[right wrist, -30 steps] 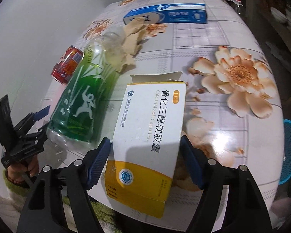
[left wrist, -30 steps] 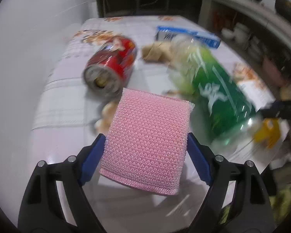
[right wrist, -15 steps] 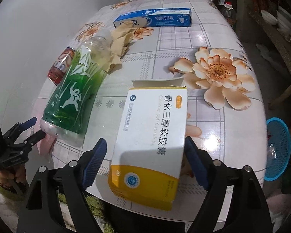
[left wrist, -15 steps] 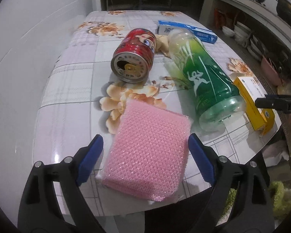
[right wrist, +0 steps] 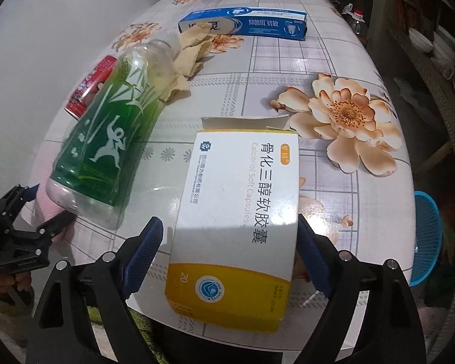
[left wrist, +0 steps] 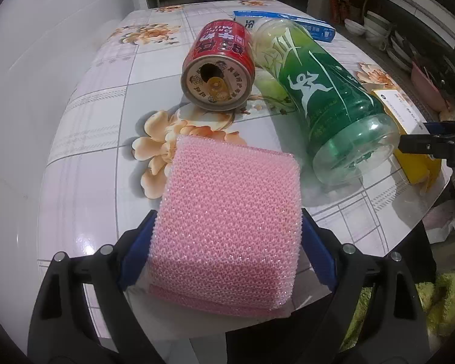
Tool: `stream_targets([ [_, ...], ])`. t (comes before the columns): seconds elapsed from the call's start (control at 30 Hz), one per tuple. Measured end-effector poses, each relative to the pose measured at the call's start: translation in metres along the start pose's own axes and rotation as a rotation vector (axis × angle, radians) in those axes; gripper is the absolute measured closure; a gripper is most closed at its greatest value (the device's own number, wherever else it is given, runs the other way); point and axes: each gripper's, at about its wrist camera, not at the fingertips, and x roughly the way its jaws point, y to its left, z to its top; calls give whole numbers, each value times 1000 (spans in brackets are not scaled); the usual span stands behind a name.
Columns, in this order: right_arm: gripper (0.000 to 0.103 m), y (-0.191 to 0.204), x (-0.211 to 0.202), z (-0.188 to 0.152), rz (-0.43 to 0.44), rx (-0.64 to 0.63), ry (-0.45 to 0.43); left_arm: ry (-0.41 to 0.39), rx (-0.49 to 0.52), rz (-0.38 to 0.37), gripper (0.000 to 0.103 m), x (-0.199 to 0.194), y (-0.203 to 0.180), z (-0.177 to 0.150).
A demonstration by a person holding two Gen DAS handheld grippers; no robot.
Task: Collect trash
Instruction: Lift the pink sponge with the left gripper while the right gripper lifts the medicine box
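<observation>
Black tool arms, blue pads, silver screws.

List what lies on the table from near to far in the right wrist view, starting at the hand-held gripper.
Yellow and white medicine box → green bottle → crumpled tissue → blue toothpaste box.

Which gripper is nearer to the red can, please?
Left. The left gripper straddles the pink sponge just short of the red can; the right gripper is beyond the green bottle.
</observation>
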Motion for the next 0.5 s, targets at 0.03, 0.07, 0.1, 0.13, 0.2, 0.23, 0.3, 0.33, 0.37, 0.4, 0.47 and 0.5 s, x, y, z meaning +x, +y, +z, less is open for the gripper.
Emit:
stream_targets([
  [0.03, 19, 1, 0, -1, -6, -4, -2, -1, 2, 4, 18, 0, -1, 0],
  [0.07, 19, 1, 0, -1, -9, -4, -5, -2, 4, 8, 18, 1, -1, -1],
  [0.1, 19, 1, 1, 0, -11, -3, -8, -3, 8, 15, 18, 1, -3, -1],
  [0.13, 19, 0, 1, 0, -12, -1, -12, -3, 9, 20, 18, 1, -3, -1],
  [0.2, 19, -1, 1, 0, -18, 4, -19, -9, 5, 26, 18, 1, -5, -1],
  [0.23, 19, -1, 1, 0, -23, 8, -24, -10, 2, 26, 18, 1, -4, -1],
  [0.3, 19, -3, 1, 0, -25, 15, -27, -13, -4, 31, 19, 1, -4, -1],
  [0.33, 19, -4, 1, 0, -24, 21, -29, -15, -6, 33, 19, 1, -4, 0],
  [0.37, 19, -5, 1, 0, -23, 24, -32, -15, -8, 34, 19, 1, -4, 0],
  [0.4, 19, -6, 1, 0, -24, 26, -34, -16, -10, 37, 20, 1, -5, 0],
  [0.47, 20, -8, 1, 0, -24, 33, -40, -15, -13, 41, 21, 1, -5, 1],
  [0.5, 20, -8, 1, 0, -22, 36, -41, -15, -16, 45, 21, 1, -4, 1],
])
